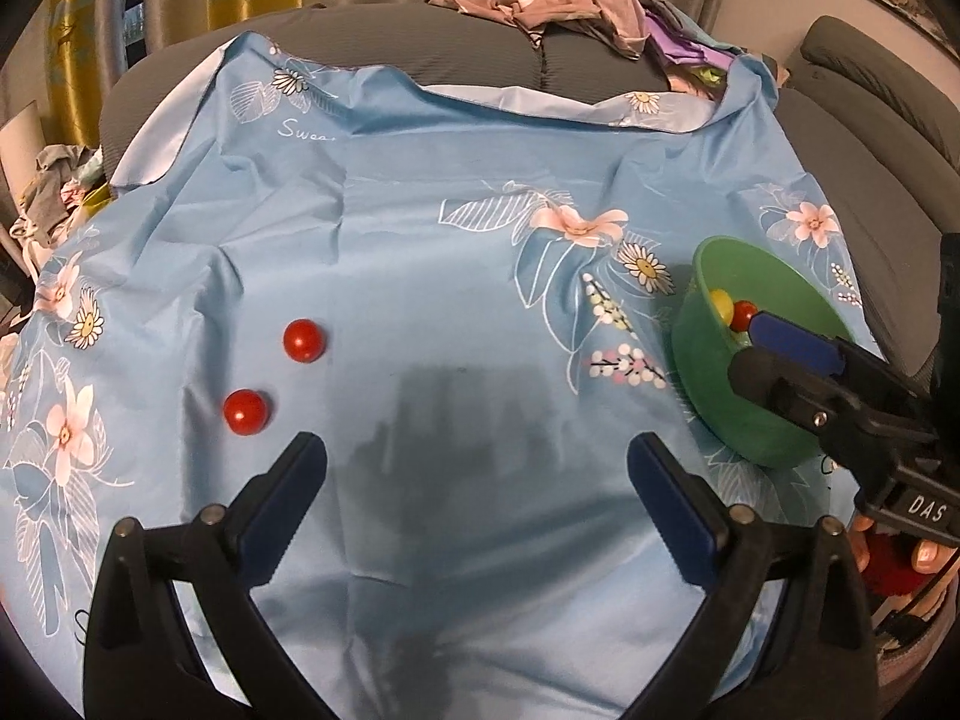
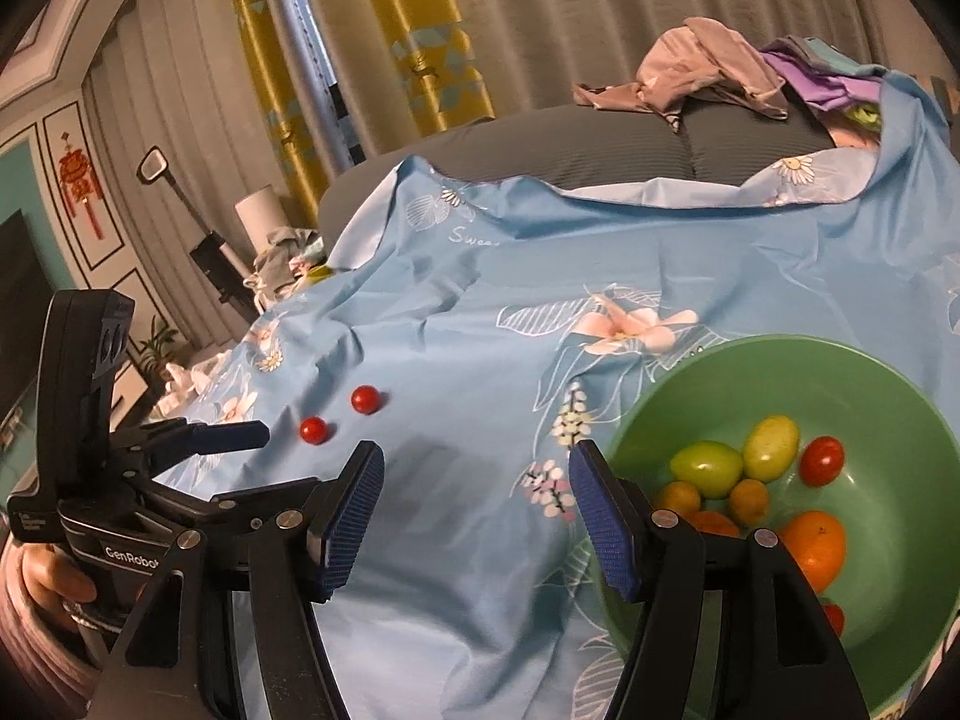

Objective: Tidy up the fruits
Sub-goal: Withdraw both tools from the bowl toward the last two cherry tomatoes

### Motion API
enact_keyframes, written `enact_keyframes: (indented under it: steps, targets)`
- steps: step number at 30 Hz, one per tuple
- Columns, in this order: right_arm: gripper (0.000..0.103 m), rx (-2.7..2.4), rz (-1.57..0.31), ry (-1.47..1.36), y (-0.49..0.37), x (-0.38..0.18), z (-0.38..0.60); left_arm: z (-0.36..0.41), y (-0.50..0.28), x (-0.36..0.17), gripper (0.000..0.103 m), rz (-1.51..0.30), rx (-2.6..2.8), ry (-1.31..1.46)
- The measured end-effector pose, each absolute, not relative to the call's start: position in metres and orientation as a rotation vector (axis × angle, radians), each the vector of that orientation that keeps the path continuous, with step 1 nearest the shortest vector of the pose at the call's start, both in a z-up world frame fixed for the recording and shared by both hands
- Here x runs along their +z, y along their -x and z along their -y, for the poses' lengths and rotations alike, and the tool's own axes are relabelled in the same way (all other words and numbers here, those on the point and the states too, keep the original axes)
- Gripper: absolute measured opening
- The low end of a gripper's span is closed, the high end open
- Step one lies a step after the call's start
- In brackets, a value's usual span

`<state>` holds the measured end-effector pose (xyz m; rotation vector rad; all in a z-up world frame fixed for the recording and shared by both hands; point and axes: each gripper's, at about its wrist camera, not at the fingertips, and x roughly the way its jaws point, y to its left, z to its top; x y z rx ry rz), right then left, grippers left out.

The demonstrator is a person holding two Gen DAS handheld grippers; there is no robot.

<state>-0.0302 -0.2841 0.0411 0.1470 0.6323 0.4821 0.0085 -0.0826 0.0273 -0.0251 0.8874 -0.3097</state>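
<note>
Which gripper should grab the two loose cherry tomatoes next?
Left. The left gripper is open and empty beside both cherry tomatoes; the right gripper is over by the green bowl.

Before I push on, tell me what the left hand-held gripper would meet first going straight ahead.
Most likely only the light blue floral cloth. The left hand-held gripper is open and empty; the two small red tomatoes lie left of its line, the green plastic bowl right.
</note>
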Motion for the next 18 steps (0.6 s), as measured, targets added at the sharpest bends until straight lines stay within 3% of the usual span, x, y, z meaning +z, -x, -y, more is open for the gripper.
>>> enact_keyframes:
  steps: [18]
  targets:
    - [0.065,0.551,-0.686,-0.054,0.028,0.031,0.246,0.037,0.002,0.023,0.101,-0.884,-0.214,0.013]
